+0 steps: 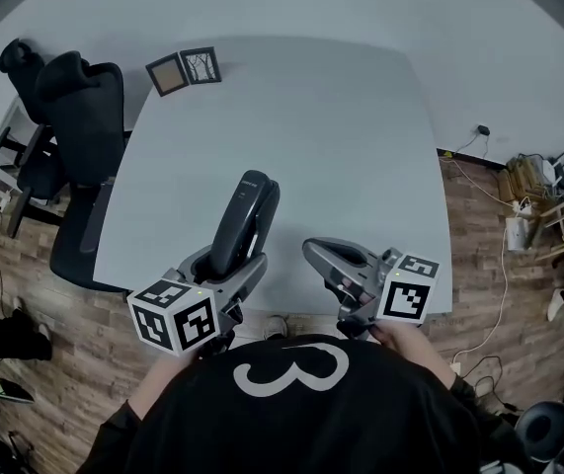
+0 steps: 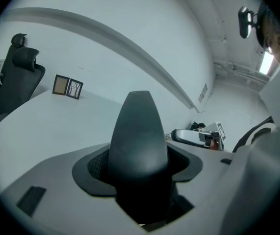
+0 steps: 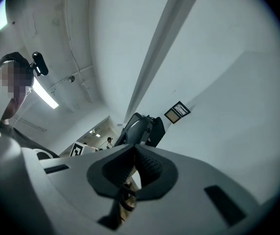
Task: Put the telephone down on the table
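Left gripper (image 1: 227, 265) is clamped on the phone (image 1: 246, 220) at lower centre, its long axis pointing up-frame over the near edge of the table (image 1: 341, 136). Right gripper (image 1: 319, 253): jaws together, empty.

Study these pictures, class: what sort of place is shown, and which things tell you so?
Most likely an office or meeting room: a large pale table, black swivel office chairs beside it, and two small framed pictures at the table's far corner.
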Tool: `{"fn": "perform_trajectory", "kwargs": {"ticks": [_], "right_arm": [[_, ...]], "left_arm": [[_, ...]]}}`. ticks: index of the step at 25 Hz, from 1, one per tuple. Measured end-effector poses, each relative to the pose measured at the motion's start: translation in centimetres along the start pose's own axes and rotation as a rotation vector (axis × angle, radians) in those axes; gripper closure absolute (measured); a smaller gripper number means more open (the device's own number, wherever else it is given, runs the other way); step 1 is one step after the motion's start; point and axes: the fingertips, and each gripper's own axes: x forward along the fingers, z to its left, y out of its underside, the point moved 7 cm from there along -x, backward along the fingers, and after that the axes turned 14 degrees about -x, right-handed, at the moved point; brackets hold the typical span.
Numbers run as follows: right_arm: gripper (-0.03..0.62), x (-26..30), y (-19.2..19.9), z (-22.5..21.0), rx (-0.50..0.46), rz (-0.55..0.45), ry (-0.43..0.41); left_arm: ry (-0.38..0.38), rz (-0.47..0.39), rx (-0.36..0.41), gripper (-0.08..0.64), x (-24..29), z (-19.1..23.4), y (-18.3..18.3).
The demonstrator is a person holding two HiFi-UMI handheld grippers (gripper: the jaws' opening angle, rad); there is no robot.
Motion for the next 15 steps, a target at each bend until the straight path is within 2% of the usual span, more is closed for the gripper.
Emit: {"fn": "perform_trajectory", "kwargs": {"ticks": [5,15], "right_arm": [[0.581,1.2,-0.1,-1.2,0.012,-0.005,0.038],[0.581,1.1,0.7,-3.6,0.06,-0.02,0.13]], "left_arm": [[0.01,0.036,0.025,0.267,1.7,1.6,-1.5],[0.031,0.113,0.019,0.267,5.8,3.9,-2.8]]}}
